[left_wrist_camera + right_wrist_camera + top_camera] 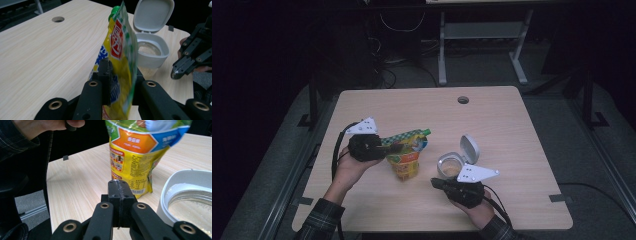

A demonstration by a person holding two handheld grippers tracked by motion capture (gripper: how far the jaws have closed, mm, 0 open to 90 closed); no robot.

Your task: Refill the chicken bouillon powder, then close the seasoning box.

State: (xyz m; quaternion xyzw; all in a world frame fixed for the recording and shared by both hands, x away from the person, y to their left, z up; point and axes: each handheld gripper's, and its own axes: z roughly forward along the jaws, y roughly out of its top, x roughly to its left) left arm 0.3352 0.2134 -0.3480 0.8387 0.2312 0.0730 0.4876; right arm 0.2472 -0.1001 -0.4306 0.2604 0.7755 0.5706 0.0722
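A yellow and green snack pouch (404, 162) with a green spout cap stands upright on the wooden table (412, 107). My left gripper (399, 146) comes in from the left and is shut on the pouch's upper part. In the left gripper view the pouch (118, 40) sits edge-on between the black jaws of the left gripper (121, 72), whose pads press its sides. Right of the pouch stands a clear container (452, 165) with its white flip lid (469, 147) open. My right gripper (439, 182) rests just in front of the container, shut and empty, its jaws together in its own view (118, 192).
A round cable hole (463, 99) lies near the table's far edge. The container's rim (172, 187) sits close to the right of my right jaws, and the pouch (132, 157) stands straight ahead. A metal desk frame (442, 45) stands beyond the table.
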